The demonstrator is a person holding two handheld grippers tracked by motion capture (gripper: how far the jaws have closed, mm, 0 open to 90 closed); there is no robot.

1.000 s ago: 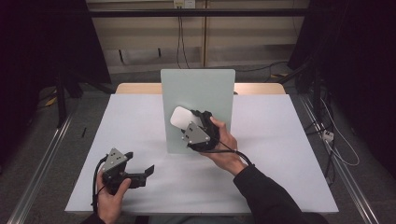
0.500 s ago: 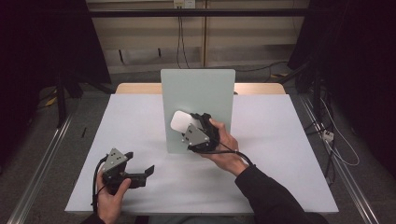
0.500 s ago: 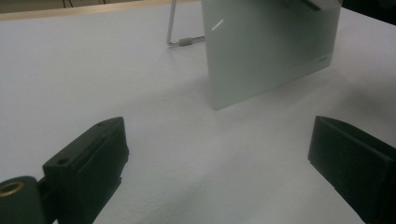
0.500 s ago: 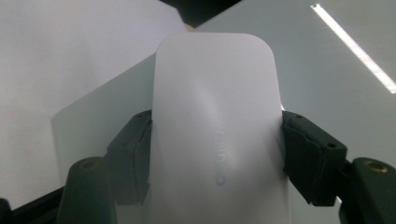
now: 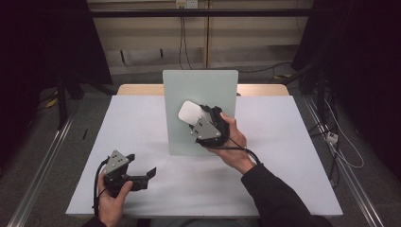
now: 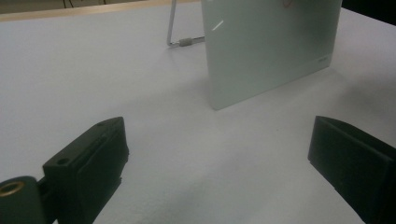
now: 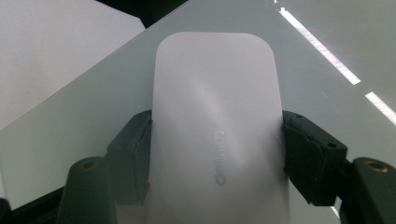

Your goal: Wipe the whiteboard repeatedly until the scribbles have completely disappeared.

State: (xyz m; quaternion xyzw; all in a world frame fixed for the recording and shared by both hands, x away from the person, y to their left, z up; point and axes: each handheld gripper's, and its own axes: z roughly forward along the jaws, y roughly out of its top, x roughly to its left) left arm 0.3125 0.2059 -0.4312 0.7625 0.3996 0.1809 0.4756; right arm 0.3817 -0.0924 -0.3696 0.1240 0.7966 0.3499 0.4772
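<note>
A pale green glass board stands upright on the white table. My right gripper is shut on a white rounded block and holds its flat face against the board's front. In the right gripper view the block sits between both black jaws of the gripper, with the board behind it. My left gripper rests low at the table's front left, open with nothing between its jaws. In the left gripper view its jaws stand wide apart, pointing toward the board.
A wire stand props the board from behind. A wooden edge runs along the table's far side. Metal rails and cables lie on the floor at both sides.
</note>
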